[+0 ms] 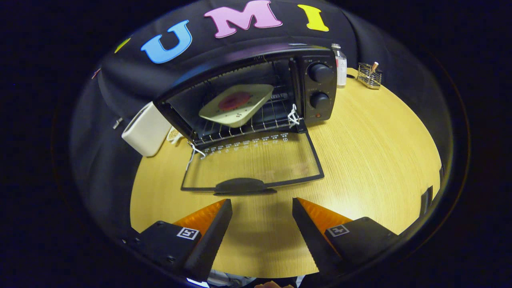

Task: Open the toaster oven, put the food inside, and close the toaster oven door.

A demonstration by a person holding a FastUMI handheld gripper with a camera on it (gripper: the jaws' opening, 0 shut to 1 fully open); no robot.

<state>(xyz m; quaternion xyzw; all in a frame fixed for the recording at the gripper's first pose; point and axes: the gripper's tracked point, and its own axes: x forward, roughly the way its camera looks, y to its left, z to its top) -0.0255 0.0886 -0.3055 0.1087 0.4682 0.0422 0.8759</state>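
- The hand-held gripper hovers above the table with its two fingers spread wide apart and nothing between them; bare tabletop shows in the gap.
- Each finger carries a small square black-and-white marker on its block.
- The round, light wood-grain table lies under the fingers and reaches on beyond them.
- Just ahead of the fingertips sits the black curved handle on the free edge of the oven door.
- The black-framed glass door is swung fully down and lies flat, roughly level with the table, hinged at the oven's lower front edge; the wood grain shows through the glass.
- Beyond the door stands the black toaster oven, its cavity open toward the fingers.
- Inside, on the wire rack, rests a pale cream squarish plate holding a round reddish-brown piece of food; the plate looks tilted.
- Two round black knobs, one above the other, sit on the oven's control panel, beside the cavity.
- A white boxy object stands against the oven's other side.
- Past the control panel stands a clear bottle, and near it a small wire holder with a pale stick in it.
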